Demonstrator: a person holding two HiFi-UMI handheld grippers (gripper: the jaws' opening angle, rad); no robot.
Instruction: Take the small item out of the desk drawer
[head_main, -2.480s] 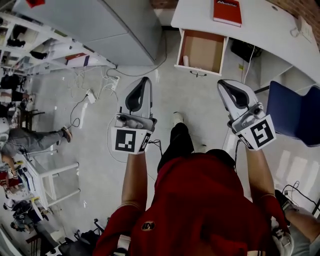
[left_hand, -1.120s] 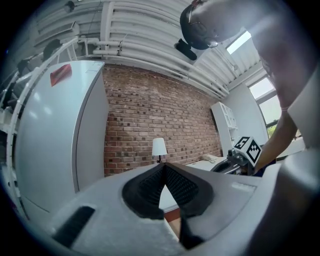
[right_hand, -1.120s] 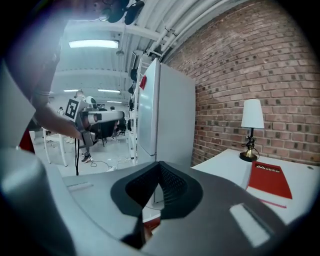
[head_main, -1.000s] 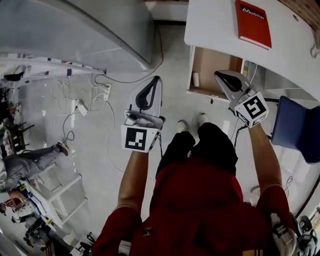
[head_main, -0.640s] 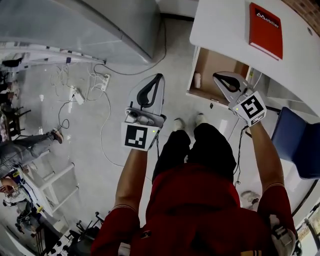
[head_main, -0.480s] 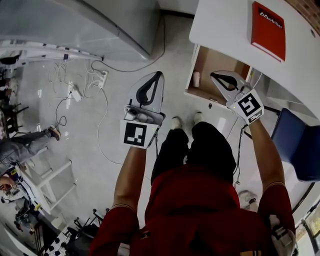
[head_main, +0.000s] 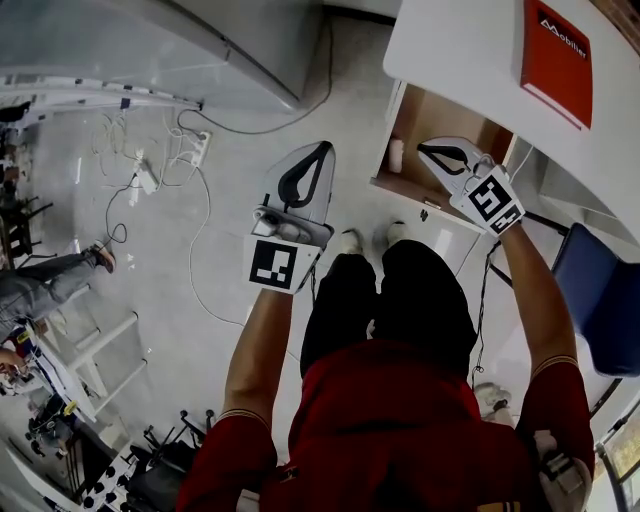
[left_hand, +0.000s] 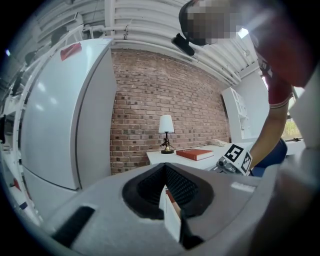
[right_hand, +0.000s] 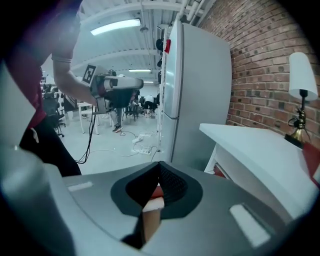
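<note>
The white desk (head_main: 465, 45) has an open wooden drawer (head_main: 455, 122) under its near edge. A small white cylindrical item (head_main: 396, 155) lies at the drawer's left side. My right gripper (head_main: 424, 149) hovers over the drawer's front part, just right of the item, jaws shut and empty. In its own view the right gripper (right_hand: 159, 165) shows closed tips with only a sliver of the drawer behind them. My left gripper (head_main: 325, 149) hangs over the floor left of the drawer, shut on nothing. Its own view shows the left gripper (left_hand: 164, 166) pointing at the desk.
A red book (head_main: 556, 48) lies on the desk, and a lamp (left_hand: 166, 131) stands at its far end by the brick wall. A tall grey fridge (head_main: 200, 40) stands to the left. Cables and a power strip (head_main: 145, 175) trail on the floor. A blue chair (head_main: 600, 300) is at the right.
The person has stepped up to the desk. The right gripper has come from in front of the drawer to over it, nearer the white item. The left gripper stayed alongside.
</note>
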